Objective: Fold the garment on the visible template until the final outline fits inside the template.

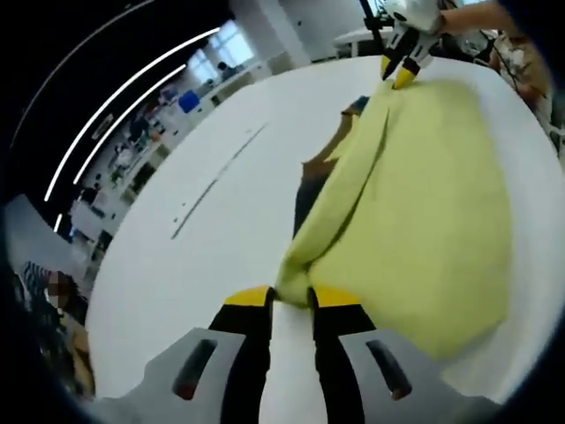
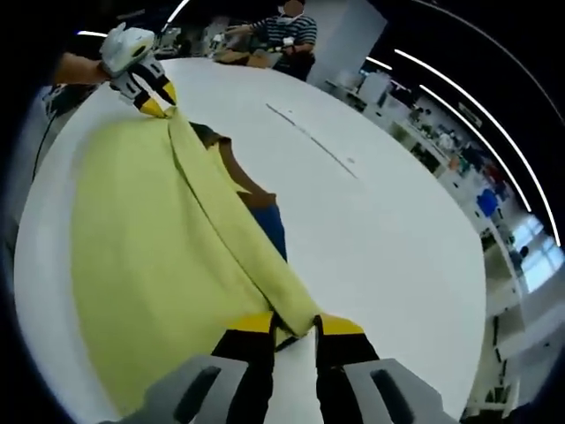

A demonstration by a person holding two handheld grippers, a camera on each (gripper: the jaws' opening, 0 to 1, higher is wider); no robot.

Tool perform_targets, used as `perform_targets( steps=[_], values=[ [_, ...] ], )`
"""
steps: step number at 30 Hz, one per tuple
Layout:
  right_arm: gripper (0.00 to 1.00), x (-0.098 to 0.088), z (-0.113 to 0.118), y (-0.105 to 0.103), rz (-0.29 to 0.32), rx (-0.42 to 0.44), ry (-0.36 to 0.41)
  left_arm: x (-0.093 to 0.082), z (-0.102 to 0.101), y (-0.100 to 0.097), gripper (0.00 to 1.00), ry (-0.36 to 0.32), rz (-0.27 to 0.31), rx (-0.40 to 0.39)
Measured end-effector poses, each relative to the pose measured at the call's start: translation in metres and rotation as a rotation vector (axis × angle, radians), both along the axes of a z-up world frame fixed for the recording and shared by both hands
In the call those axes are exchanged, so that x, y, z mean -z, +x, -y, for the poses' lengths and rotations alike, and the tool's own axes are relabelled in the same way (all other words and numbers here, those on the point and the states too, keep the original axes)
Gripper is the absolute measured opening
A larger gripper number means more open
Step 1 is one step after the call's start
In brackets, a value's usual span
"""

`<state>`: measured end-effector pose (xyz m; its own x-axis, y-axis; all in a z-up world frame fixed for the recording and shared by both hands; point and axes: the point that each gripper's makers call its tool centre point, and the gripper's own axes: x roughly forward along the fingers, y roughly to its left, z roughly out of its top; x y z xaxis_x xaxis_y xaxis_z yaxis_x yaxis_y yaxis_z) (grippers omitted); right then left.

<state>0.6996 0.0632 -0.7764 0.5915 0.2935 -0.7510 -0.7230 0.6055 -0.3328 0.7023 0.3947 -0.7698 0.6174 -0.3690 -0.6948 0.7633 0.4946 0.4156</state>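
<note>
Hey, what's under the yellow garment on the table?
A dark brown and blue patch peeks out beside the yellow garment on the white table. How far it extends underneath is hidden by the cloth.

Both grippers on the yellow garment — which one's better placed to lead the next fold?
Neither clearly. Left gripper and right gripper each pinch an end of the same lifted edge of the yellow garment, so they should probably carry it across the white table together.

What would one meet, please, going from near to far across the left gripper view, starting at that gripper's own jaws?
left gripper, shut on a fold of the yellow-green garment → the dark template showing beside the fold → right gripper pinching the garment's far corner → the white table's far edge.
</note>
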Motion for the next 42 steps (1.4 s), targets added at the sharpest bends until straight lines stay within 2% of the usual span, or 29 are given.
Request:
perform_targets(
  steps=[5, 11, 13, 19, 22, 26, 29, 35, 39, 42],
  values=[
    [0.06, 0.001, 0.000, 0.001, 0.005, -0.002, -0.002, 0.002, 0.001, 0.005, 0.12, -0.001, 0.003, -0.025],
    [0.00, -0.002, 0.000, 0.000, 0.005, -0.012, -0.001, -0.002, 0.003, 0.005, 0.00, -0.020, 0.008, -0.025],
    [0.00, -0.003, 0.001, -0.001, 0.004, -0.016, -0.001, -0.004, 0.000, 0.005, 0.00, -0.018, 0.012, -0.027],
    [0.00, -0.017, 0.001, 0.004, 0.028, -0.006, 0.037, -0.021, -0.004, 0.011, 0.00, -0.094, 0.030, -0.070],
    [0.00, -0.022, 0.001, 0.009, 0.036, 0.020, 0.079, -0.029, -0.002, 0.018, 0.00, -0.141, 0.038, -0.100],
    [0.00, -0.023, 0.002, 0.020, 0.039, 0.101, 0.161, -0.033, -0.002, 0.030, 0.00, -0.230, 0.022, -0.182],
    [0.00, -0.021, 0.002, 0.029, 0.035, 0.165, 0.221, -0.032, -0.003, 0.037, 0.00, -0.254, 0.014, -0.212],
    [0.00, -0.011, 0.005, 0.038, -0.005, 0.230, 0.270, -0.024, -0.006, 0.047, 0.00, -0.243, 0.003, -0.238],
    [0.00, -0.008, 0.004, 0.045, -0.009, 0.257, 0.288, -0.025, -0.012, 0.057, 0.00, -0.344, -0.030, -0.328],
    [0.00, -0.010, 0.004, 0.048, -0.014, 0.268, 0.289, -0.028, -0.019, 0.060, 0.00, -0.365, -0.031, -0.353]
  ],
)
